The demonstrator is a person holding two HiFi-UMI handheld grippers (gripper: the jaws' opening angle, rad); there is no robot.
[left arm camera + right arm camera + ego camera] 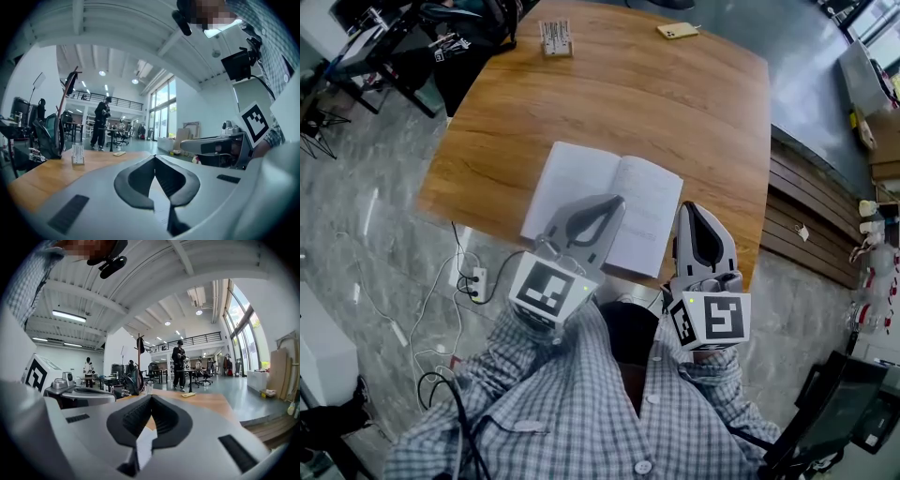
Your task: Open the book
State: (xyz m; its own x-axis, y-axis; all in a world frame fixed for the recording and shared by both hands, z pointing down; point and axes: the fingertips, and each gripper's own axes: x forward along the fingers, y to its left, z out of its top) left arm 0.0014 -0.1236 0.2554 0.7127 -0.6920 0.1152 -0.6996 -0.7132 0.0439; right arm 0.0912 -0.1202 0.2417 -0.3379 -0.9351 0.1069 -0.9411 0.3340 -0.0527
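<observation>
The book (581,178) lies open and flat on the wooden table (675,103), near its front edge, with both white pages showing. Both grippers are held up close to the person's chest, above the near edge of the book and not touching it. My left gripper (614,202) is shut, its tips meeting with nothing between them; in the left gripper view (154,159) it points level across the table. My right gripper (689,208) hangs over the book's right corner and is also shut and empty (151,398). A strip of white page (144,446) shows below its pads.
A small white rack (555,37) and a yellow flat object (678,31) sit at the table's far edge. A power strip (476,281) and cables lie on the floor at the left. Chairs and gear crowd the far left corner. A person in black (179,364) stands far off.
</observation>
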